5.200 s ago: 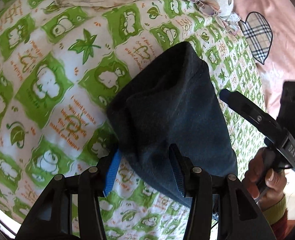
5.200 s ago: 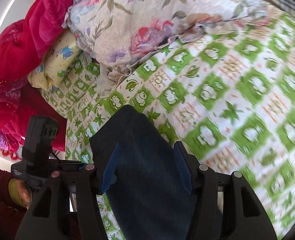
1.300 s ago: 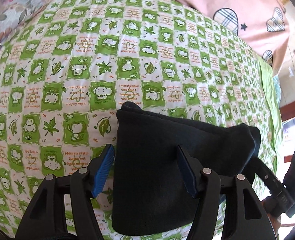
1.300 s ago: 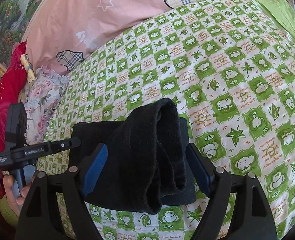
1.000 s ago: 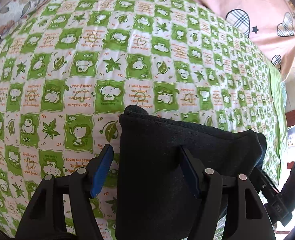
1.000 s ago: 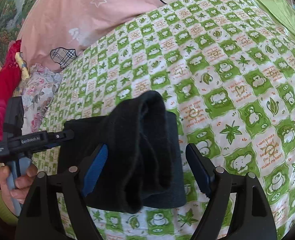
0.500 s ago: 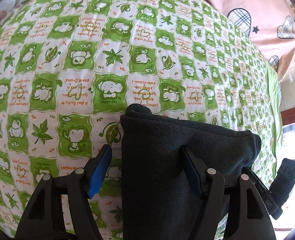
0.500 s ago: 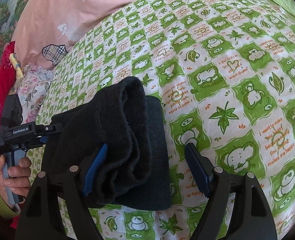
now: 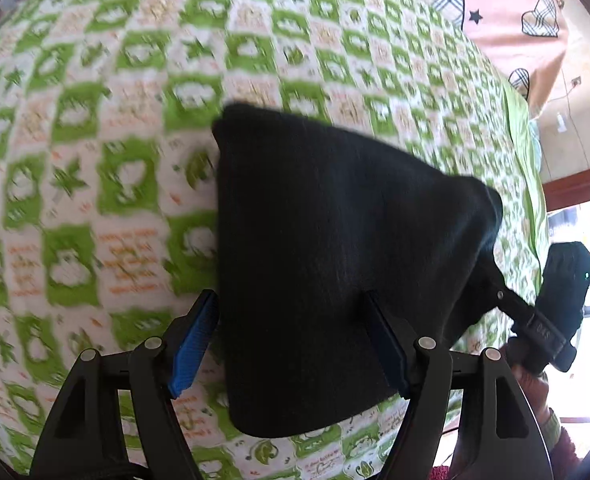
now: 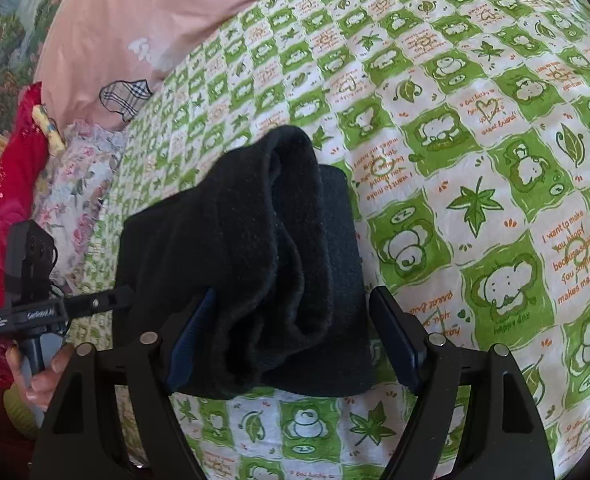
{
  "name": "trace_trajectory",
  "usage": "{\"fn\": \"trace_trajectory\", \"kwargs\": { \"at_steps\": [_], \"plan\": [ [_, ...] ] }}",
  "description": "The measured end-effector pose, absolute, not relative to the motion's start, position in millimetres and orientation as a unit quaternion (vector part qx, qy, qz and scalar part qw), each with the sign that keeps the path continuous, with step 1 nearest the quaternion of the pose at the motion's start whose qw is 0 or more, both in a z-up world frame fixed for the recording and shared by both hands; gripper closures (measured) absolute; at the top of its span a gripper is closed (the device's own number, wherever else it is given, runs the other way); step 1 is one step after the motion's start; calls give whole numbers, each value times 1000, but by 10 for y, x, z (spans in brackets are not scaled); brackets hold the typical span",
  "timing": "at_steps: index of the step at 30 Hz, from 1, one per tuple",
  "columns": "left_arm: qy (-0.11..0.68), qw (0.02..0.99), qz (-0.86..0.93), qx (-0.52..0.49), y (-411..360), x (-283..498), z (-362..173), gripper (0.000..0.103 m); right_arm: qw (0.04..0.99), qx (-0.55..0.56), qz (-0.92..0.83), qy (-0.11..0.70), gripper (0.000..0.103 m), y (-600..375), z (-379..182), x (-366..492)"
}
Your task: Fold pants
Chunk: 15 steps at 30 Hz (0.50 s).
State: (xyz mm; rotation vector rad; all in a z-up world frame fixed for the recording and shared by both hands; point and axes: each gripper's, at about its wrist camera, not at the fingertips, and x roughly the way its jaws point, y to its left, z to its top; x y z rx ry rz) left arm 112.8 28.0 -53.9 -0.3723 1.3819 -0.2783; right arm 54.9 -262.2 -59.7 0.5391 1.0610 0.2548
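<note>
Folded black pants (image 9: 335,264) lie as a compact bundle on the green-and-white checked bedsheet (image 9: 95,160), away from the pink pillow (image 10: 143,32) at the head of the bed. In the right wrist view the bundle (image 10: 255,256) shows stacked layers with a rolled upper fold rising toward the far end, its near edge resting on the sheet (image 10: 475,208).

Left gripper (image 9: 291,344): fingers spread, blue pads on either side of the bundle's near part, cloth passing between them; whether either pad touches the fabric cannot be told. The same gripper appears at the left of the right wrist view (image 10: 67,304), its tip at the bundle's left side.

Right gripper (image 10: 291,336): fingers likewise spread, straddling the near end of the bundle, the right pad clear of the cloth. Its body shows at the right edge of the left wrist view (image 9: 535,312).

A floral quilt (image 10: 75,184) and red blanket (image 10: 11,168) lie beside the pillow
</note>
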Motion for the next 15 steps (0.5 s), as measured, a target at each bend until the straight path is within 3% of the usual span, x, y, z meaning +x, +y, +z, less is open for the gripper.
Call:
{"fn": "trace_trajectory", "kwargs": {
  "at_steps": [8,15],
  "plan": [
    [629,740,-132,-197,297,1149,-658,43,805,291,138,498,32,-2654,-693,536],
    [612,757,-144,-177,339,1056,-502,69,820,270,167,476,54,-2525,-456,448]
  ]
}}
